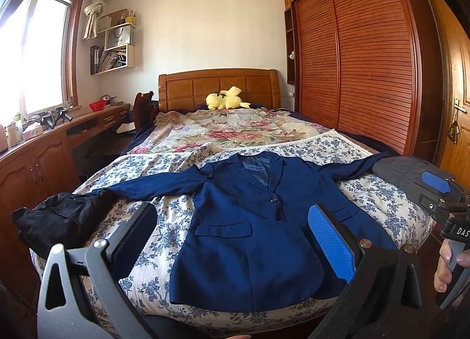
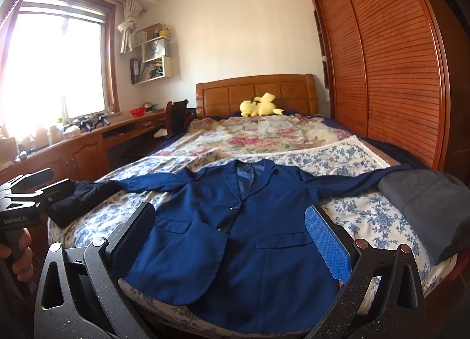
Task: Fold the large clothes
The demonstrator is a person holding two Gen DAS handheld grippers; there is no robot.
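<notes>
Hovering both grippers, left [image 1: 232, 239] and right [image 2: 229, 239], jaws apart and empty, before an unfolded navy blazer [image 2: 235, 239] spread flat ahead; folding unstarted.

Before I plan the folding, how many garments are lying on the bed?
3: a navy blazer spread flat at center, a black garment at its left sleeve end, and a grey garment at the right edge. More may be hidden.

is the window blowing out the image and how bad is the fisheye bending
Right wrist view: the window is blown out white, with glare spilling over the desk. Left wrist view: milder glare at the window. Both views bow the wardrobe edges; the blue jacket stays sharp and evenly lit.
</notes>
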